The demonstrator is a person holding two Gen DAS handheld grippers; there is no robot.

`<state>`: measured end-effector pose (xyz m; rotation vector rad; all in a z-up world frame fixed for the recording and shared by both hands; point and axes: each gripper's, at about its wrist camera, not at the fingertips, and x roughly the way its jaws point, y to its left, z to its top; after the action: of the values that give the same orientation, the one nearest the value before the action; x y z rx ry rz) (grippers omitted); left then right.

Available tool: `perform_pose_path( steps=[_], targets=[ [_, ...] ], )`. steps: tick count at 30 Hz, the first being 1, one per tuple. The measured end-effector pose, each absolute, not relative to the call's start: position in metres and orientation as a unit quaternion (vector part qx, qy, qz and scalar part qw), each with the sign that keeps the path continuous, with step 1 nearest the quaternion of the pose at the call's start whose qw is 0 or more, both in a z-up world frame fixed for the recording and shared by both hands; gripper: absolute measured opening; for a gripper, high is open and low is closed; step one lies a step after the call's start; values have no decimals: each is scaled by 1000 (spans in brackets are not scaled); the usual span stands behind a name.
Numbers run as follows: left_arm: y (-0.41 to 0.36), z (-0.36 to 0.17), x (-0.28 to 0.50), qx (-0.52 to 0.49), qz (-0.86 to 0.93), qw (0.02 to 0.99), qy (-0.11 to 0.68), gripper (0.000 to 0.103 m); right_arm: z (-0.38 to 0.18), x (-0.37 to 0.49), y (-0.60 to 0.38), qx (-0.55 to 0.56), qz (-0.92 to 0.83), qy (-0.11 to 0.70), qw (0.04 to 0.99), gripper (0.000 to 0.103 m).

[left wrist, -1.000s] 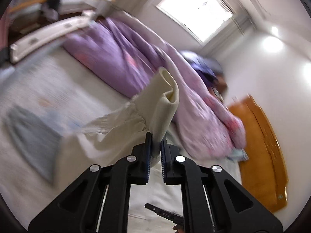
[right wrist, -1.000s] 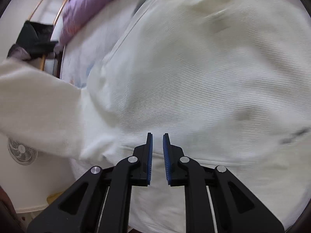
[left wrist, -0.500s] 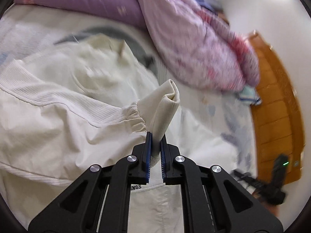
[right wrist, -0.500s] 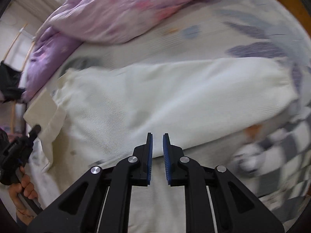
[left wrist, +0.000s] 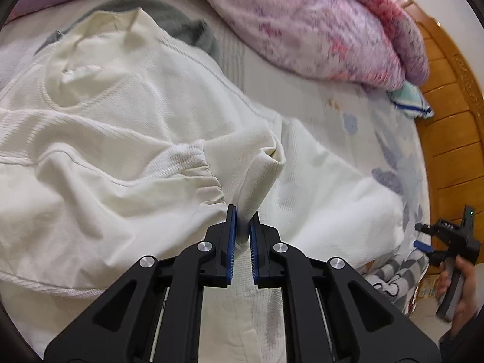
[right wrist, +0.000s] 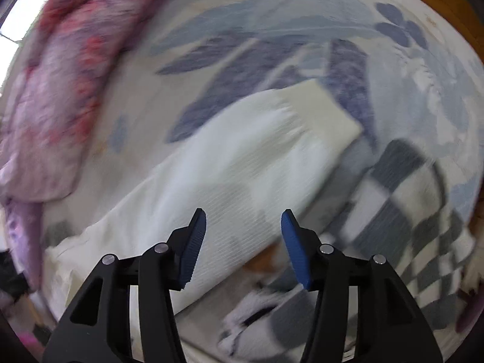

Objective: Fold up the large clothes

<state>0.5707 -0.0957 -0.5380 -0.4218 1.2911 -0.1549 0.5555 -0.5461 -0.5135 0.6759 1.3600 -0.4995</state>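
Left gripper (left wrist: 242, 227) pinches a cuff (left wrist: 260, 172) of a cream sweatshirt (left wrist: 121, 139) spread on a bed (left wrist: 348, 115).

The cuff stands up from the closed blue pads, its sleeve bunched over the sweatshirt's body. The right gripper (right wrist: 243, 242), jaws wide apart and holding nothing, hovers over the other sleeve (right wrist: 242, 163), which lies flat on the leaf-print sheet (right wrist: 272, 45) beside a checked cloth (right wrist: 408, 205). A pink-purple quilt (left wrist: 317, 21) lies along the bed's far side.

Pink floral quilt (left wrist: 317, 21), grey garment (left wrist: 181, 30), wooden headboard (left wrist: 447, 115), checkered blanket (right wrist: 402, 199)
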Motion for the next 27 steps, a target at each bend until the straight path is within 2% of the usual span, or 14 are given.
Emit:
perform_pose_path(
  steps=[2,7,10,11,12,13,14,15,18,21,27],
  targets=[
    [-104,-551,572,-187,-75,764,614,10,-528,560,-562,314,-253,628,666,53],
    [-112,-575,572,-178,-74,747,637,13,-563,555,-594,357,-273,641,623,54],
    [-109,-575,571,-190,-81,743,637,25,-573,554,-600,371,-278,628,625,53],
    [-108,-574,571,-202,-90,740,635,35,-573,552,-601,374,-282,620,629,51],
    [-109,-572,571,-212,-100,736,634,48,-572,549,-602,370,-292,614,633,39],
    [-111,-570,570,-218,-107,734,634,53,-570,544,-603,363,-303,607,639,24],
    [-112,-565,569,-221,-112,734,632,60,-568,540,-603,362,-307,600,644,19],
    [-111,-558,566,-228,-120,737,625,63,-567,535,-603,361,-307,593,651,11],
    [-104,-541,558,-243,-134,743,609,63,-555,518,-598,346,-301,568,683,6],
    [-84,-533,554,-241,-101,761,594,63,-528,508,-584,323,-304,540,715,5],
    [-68,-580,568,-197,-40,734,649,63,-458,505,-526,246,-271,473,801,4]
  ],
)
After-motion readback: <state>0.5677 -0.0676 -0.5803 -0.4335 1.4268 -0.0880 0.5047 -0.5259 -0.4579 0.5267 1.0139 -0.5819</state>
